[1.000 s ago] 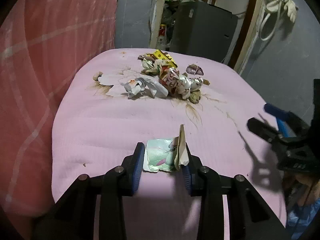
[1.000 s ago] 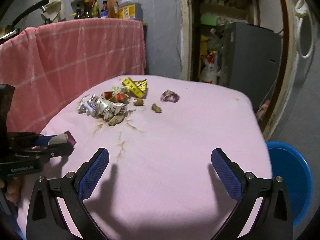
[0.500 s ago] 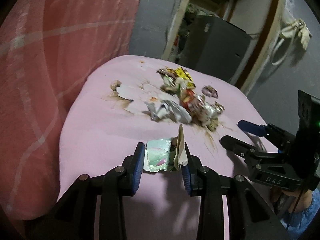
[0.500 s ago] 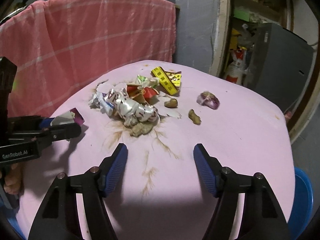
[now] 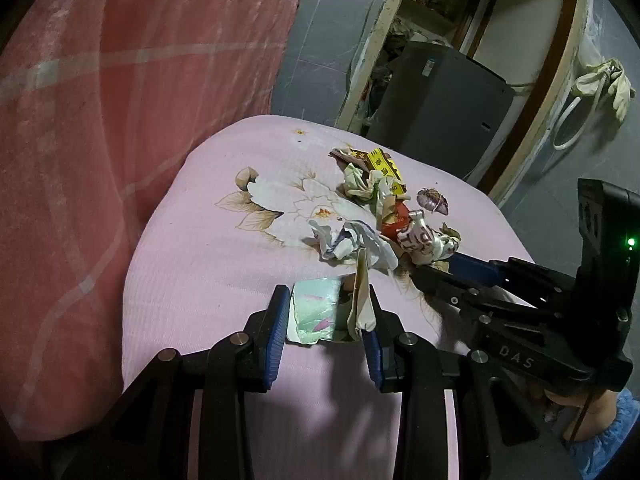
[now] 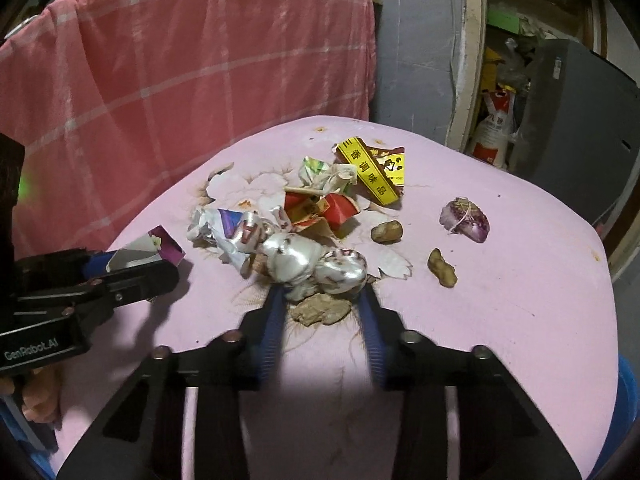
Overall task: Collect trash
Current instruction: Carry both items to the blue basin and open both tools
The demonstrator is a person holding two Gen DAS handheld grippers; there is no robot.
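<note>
Closing on the near edge of the trash heap (image 6: 304,224), the right tool (image 6: 322,312) has its blue pads either side of a brown lump (image 6: 320,309) and the tail of a crumpled silver wrapper (image 6: 316,266); the pads look just short of pressing, so I judge the grip not yet made. That lump lies straight ahead of the right tool, between its fingers, its long axis running across the gap rather than along it. The right tool is therefore much the nearer to the heap. The left tool (image 5: 324,312) sits on the near-left side of the heap, narrowly open and clamped on a folded pale-green wrapper (image 5: 316,312) with a purple corner.

All of it lies on a pink flowered cloth over the bench (image 6: 520,280).

Counted around the heap:
- one yellow seasoning packet (image 6: 374,178) at its far side
- one red carton scrap (image 6: 320,210) in its middle
- three brown lumps, one between the pads, two (image 6: 386,232) (image 6: 441,268) to its right
- one purple bundle (image 6: 465,219) farther right

A blue bin (image 6: 628,392) shows beyond the bench edge, right of the heap.
</note>
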